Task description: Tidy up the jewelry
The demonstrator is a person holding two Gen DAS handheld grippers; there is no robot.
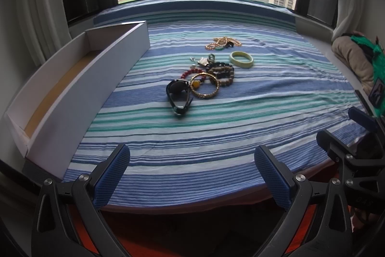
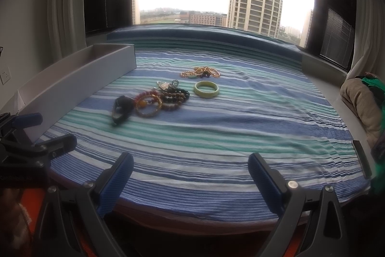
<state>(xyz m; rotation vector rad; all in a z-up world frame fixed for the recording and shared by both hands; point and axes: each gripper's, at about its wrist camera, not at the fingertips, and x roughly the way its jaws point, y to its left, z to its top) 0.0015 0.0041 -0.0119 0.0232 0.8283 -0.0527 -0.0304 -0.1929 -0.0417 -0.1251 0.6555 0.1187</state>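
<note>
The jewelry (image 1: 204, 75) lies in a loose pile on the striped cloth (image 1: 216, 136), at the middle of the frame: a black watch (image 1: 177, 93), a gold bangle (image 1: 204, 86), bead bracelets (image 1: 222, 72), a pale green bangle (image 1: 241, 59) and a gold chain (image 1: 222, 43) farther up. The pile runs from lower left to upper right. A long white box (image 1: 79, 88) stands at the left, its long axis going up toward the window. Both the left gripper (image 1: 192, 175) and the right gripper (image 2: 191, 175) are spread wide and empty at the bottom edge, well apart from the jewelry.
</note>
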